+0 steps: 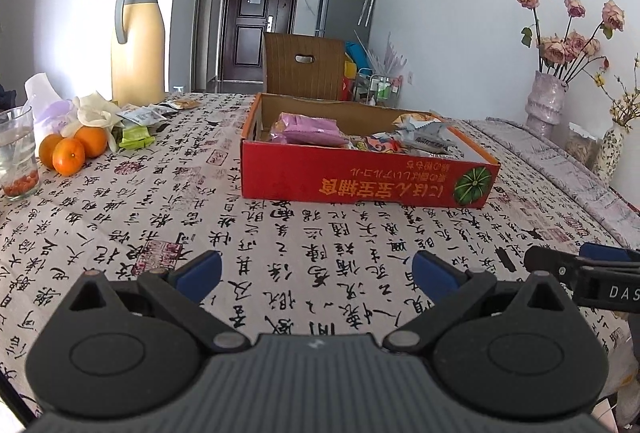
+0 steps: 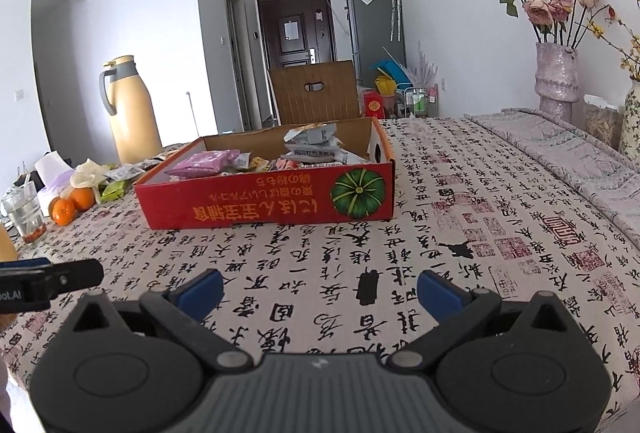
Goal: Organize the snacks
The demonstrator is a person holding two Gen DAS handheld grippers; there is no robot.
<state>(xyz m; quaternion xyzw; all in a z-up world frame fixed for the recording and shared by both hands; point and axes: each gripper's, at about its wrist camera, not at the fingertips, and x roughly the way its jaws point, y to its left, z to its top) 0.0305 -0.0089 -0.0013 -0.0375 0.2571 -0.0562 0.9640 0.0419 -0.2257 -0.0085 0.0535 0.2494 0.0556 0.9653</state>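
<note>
A red cardboard box [image 1: 360,185] with a pumpkin picture stands mid-table and holds several snack packets, among them a pink one [image 1: 308,131] and grey ones [image 1: 428,137]. It also shows in the right wrist view [image 2: 264,205]. More loose snack packets [image 1: 144,115] lie at the table's far left, with a green one [image 1: 136,137] nearest. My left gripper [image 1: 316,273] is open and empty, low over the cloth in front of the box. My right gripper [image 2: 318,291] is open and empty too, beside the left one.
Three oranges [image 1: 70,153], a glass [image 1: 18,153], a tissue pack [image 1: 44,105] and a beige thermos jug [image 1: 138,41] stand at the left. Flower vases [image 1: 546,101] stand at the right. A wooden chair [image 1: 304,65] is behind the table. A folded grey cloth [image 2: 560,149] lies at the right.
</note>
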